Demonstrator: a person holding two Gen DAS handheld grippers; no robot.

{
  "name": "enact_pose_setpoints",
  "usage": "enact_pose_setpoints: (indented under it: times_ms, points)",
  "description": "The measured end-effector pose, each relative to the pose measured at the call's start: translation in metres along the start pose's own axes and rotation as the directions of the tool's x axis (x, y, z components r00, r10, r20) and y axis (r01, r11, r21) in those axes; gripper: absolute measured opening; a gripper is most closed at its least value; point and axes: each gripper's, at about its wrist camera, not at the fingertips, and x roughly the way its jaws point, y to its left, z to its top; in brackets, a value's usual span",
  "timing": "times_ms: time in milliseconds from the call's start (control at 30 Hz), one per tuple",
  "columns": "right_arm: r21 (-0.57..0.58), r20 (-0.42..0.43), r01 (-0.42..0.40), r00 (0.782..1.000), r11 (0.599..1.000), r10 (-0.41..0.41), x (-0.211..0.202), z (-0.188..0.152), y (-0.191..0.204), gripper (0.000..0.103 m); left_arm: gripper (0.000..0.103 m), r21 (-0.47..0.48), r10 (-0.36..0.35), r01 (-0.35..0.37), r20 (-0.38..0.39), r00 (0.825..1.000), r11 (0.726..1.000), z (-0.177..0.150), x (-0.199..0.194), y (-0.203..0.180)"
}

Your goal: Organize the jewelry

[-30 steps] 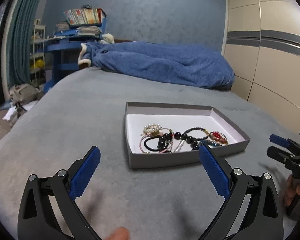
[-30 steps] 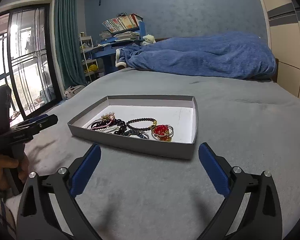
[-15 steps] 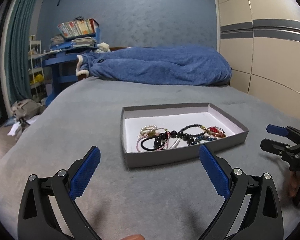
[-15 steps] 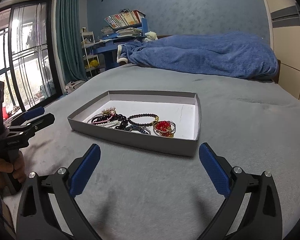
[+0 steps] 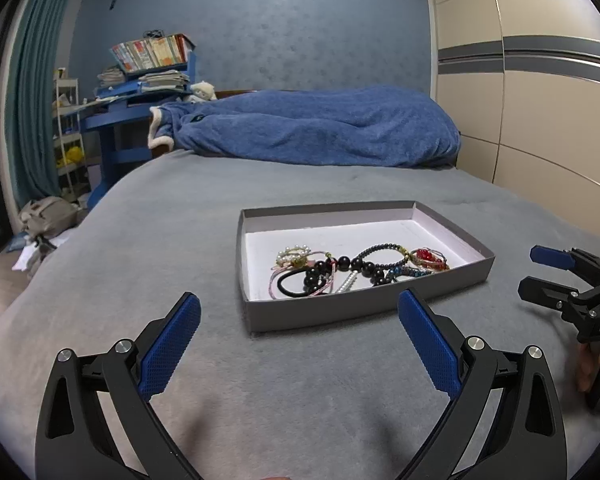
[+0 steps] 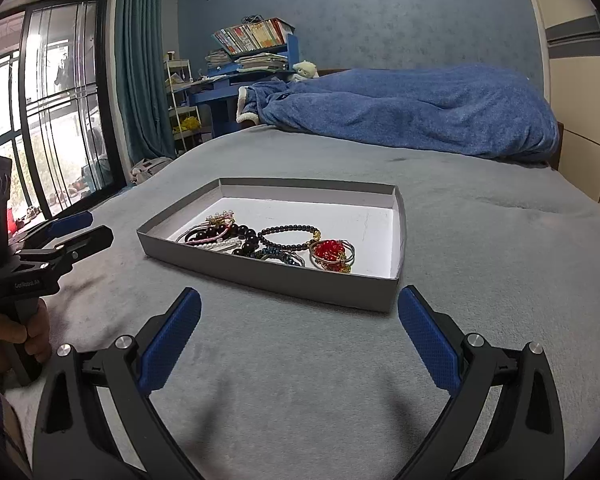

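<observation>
Home bedroom; grey bed (image 5: 188, 216) with rumpled blue blanket (image 5: 320, 132); beige wardrobe doors (image 5: 540, 92); blue desk (image 6: 236, 92) stacked with books (image 6: 252, 34); teal curtain (image 6: 140, 64) beside barred window (image 6: 40, 112).

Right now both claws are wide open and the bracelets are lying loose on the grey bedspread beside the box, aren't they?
Not quite. The bracelets lie inside the box, not beside it; the right wrist view shows them within its walls. The rest holds: the left claw and right claw are wide open, and the box sits on the grey bedspread.
</observation>
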Motion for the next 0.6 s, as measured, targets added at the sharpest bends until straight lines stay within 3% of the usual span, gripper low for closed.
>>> enact_pose_setpoints:
  times_ms: [600]
  points:
    - [0.001, 0.001, -0.001, 1.0, 1.0, 0.001, -0.0015, 0.0006, 0.0002, 0.097, 0.098, 0.007, -0.005, 0.005, -0.002, 1.0, 1.0, 0.0, 0.002, -0.0032]
